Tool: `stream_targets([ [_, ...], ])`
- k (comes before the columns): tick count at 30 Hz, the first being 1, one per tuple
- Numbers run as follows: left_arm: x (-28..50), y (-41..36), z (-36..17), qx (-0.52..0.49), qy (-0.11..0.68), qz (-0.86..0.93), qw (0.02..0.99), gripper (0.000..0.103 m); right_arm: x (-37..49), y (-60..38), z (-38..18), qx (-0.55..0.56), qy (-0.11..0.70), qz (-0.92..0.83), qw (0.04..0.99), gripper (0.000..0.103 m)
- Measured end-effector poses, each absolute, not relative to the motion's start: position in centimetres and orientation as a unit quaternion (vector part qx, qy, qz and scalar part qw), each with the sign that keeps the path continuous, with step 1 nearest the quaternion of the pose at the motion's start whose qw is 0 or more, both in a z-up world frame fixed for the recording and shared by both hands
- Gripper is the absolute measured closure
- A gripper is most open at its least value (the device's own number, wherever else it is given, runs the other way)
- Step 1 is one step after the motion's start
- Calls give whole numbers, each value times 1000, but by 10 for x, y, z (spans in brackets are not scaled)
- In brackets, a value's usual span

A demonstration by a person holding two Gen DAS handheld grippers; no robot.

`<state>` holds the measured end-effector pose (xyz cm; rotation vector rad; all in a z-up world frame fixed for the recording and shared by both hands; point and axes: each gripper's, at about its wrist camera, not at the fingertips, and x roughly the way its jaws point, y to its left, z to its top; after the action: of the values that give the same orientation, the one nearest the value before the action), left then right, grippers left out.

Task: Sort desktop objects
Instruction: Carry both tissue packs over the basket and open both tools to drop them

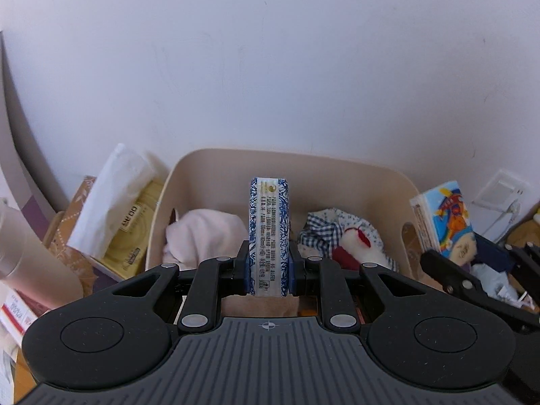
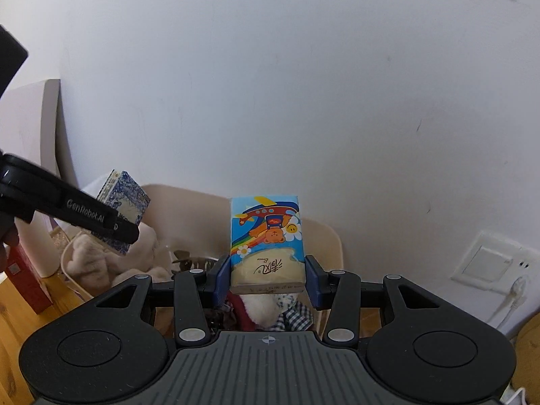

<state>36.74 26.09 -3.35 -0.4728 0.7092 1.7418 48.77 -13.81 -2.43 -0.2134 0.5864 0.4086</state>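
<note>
My left gripper (image 1: 269, 271) is shut on a slim blue-and-white patterned tissue pack (image 1: 269, 233), held on edge above a beige bin (image 1: 209, 165). The bin holds a pink cloth (image 1: 206, 236) and a checked fabric toy (image 1: 341, 233). My right gripper (image 2: 268, 278) is shut on a cartoon bear tissue pack (image 2: 266, 239), its picture upside down, also over the beige bin (image 2: 324, 236). In the right wrist view the left gripper (image 2: 121, 229) and its patterned pack (image 2: 126, 195) hang at the left. In the left wrist view the cartoon pack (image 1: 442, 219) shows at the right.
A white wall stands close behind the bin. Left of the bin lie a yellow tissue box (image 1: 135, 226) with a white sheet sticking out and a beige bottle (image 1: 27, 256). A red box (image 2: 27, 280) stands on the wooden desk. A wall socket (image 2: 489, 260) with a plugged cable is at the right.
</note>
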Motion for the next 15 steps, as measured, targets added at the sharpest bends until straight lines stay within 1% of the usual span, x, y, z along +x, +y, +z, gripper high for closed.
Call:
stream_targets([
  [6,359,268,-49,-205,315,737,562,84,498,-125,-39,-114,303,201,924,60],
  [12,352,283,-61,-208,332,734,555,83,502,-110,-53,-157,322,209,910,60],
  [14,350,285,-63,-217,333,732,554,77,503,-106,-56,-168,329,209,905,58],
  [15,348,284,-63,-223,329,730,556,67,503,-104,-57,-176,330,207,904,55],
])
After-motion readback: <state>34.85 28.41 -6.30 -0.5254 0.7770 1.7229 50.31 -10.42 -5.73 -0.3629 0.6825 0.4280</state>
